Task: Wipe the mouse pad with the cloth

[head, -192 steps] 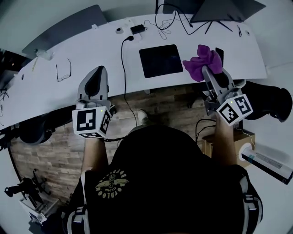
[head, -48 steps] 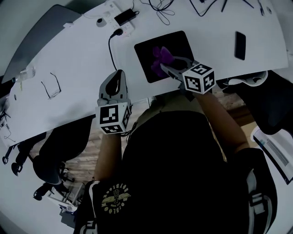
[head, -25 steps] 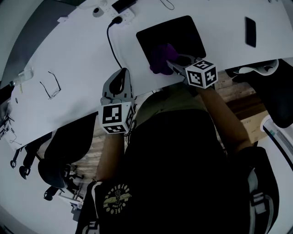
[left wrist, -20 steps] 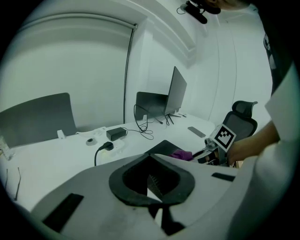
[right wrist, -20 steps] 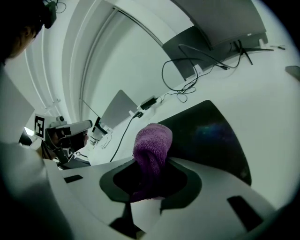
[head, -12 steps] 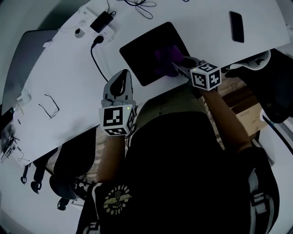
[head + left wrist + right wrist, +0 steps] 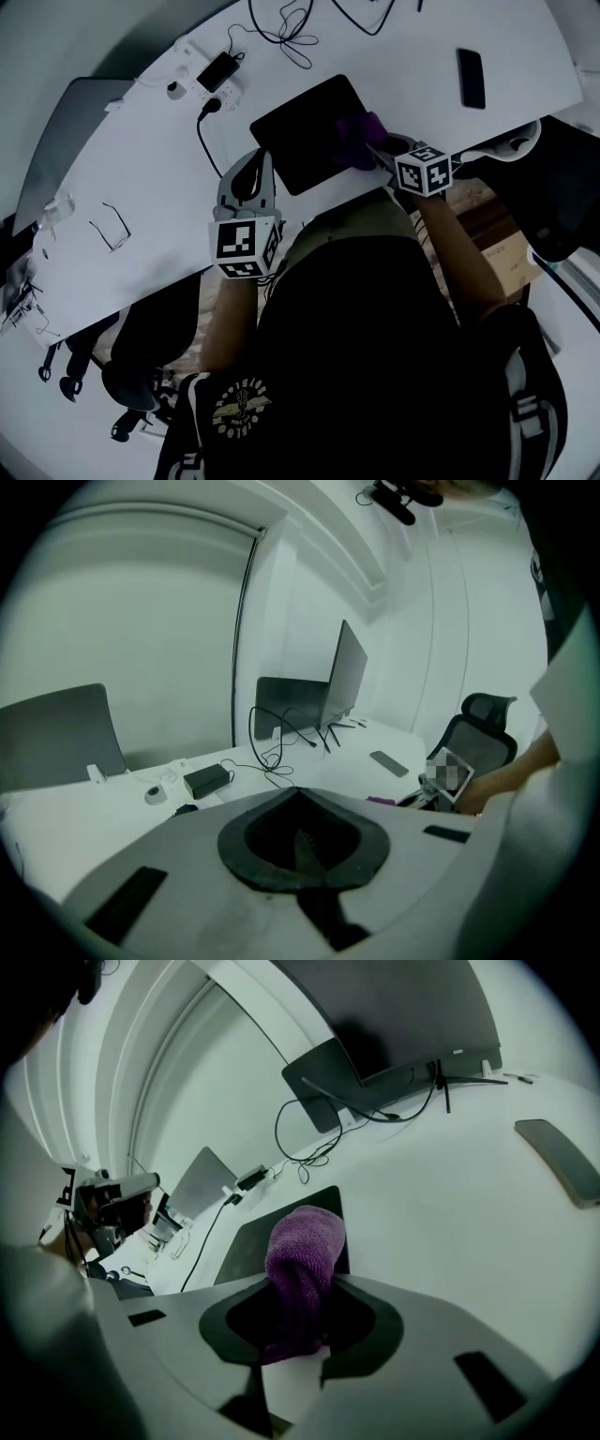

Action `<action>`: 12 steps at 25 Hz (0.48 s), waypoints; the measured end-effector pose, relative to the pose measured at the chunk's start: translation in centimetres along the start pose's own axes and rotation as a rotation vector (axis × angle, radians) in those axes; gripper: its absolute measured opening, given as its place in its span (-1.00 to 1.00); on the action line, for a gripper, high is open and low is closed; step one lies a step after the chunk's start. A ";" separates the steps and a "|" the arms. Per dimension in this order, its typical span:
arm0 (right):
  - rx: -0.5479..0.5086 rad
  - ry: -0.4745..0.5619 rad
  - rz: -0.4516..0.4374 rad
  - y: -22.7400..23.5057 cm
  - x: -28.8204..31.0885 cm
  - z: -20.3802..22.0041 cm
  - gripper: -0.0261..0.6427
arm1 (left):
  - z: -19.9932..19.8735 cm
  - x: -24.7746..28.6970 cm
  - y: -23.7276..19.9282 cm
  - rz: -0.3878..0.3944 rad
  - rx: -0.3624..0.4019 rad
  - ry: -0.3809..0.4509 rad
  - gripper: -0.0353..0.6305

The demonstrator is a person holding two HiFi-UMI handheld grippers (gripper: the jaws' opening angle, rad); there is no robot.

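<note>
Clamping a bunched purple cloth [image 7: 305,1255] between its jaws, the right gripper [image 7: 382,152] holds the wad out just ahead of its fingertips. The cloth sits over the edge of the black mouse pad [image 7: 305,131] nearest this gripper, and most of the pad spreads ahead and to the left of the jaws. A dark smartphone [image 7: 471,78] lies flat on the white desk [image 7: 141,159], ahead and to the right of that gripper, well apart from the pad. The left gripper [image 7: 300,850] has its jaws together with nothing between them. It hangs over the desk's near edge, with the pad's near corner just to its right. Ahead of it are a white power strip [image 7: 211,77] and a black adapter [image 7: 224,67]. Spectacles [image 7: 111,228] lie off to its left.
</note>
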State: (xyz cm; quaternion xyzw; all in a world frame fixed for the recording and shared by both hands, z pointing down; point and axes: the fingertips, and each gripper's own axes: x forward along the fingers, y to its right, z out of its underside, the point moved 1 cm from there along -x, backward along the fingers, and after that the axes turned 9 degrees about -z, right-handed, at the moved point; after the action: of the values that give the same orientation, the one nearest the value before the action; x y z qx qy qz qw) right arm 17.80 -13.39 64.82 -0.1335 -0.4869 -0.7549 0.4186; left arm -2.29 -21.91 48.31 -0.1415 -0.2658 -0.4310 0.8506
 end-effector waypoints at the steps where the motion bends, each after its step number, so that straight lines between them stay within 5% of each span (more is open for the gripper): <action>1: -0.005 -0.002 0.008 0.2 -0.2 0.0 -0.59 | -0.6 -0.2 -0.1 -0.005 0.001 0.012 -0.88; 12: -0.118 0.092 -0.002 -2.6 -3.9 -3.8 -0.59 | -6.3 -5.7 -2.0 -0.113 -0.009 0.199 -0.89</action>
State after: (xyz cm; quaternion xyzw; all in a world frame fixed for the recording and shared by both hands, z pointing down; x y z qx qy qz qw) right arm 18.98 -14.23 58.99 -0.1226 -0.4219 -0.7880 0.4312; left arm -4.57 -22.27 39.95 -0.0866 -0.1855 -0.4915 0.8465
